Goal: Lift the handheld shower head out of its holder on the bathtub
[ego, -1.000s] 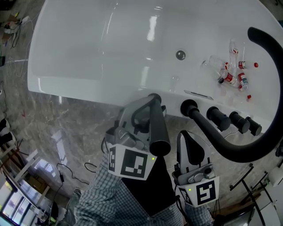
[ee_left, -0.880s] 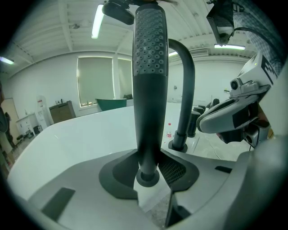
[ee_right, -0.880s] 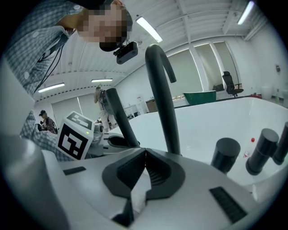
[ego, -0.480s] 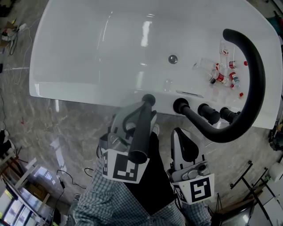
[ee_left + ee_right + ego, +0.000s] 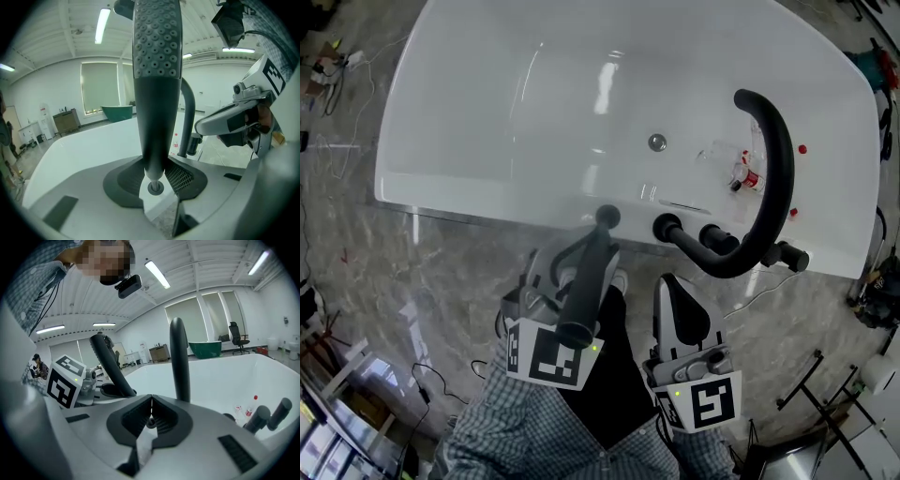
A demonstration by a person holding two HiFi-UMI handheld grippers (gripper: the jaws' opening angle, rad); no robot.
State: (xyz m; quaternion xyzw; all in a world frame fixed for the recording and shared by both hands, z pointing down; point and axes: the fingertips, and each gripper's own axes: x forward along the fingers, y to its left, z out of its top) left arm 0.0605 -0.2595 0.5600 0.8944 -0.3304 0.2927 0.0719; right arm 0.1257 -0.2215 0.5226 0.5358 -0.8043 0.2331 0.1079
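Left gripper [image 5: 157, 180] clamps the handheld shower head [image 5: 157, 70], with the white bathtub [image 5: 487, 112] at 12 o'clock; right gripper [image 5: 150, 416], at its 3 o'clock, has its jaws pressed together, empty.

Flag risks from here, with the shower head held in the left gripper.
1. The left gripper clamps the shower head only near its narrow lower end, so the long upper part could tip or slip.
2. The right gripper and the black tap are close by, and a swing could knock them.
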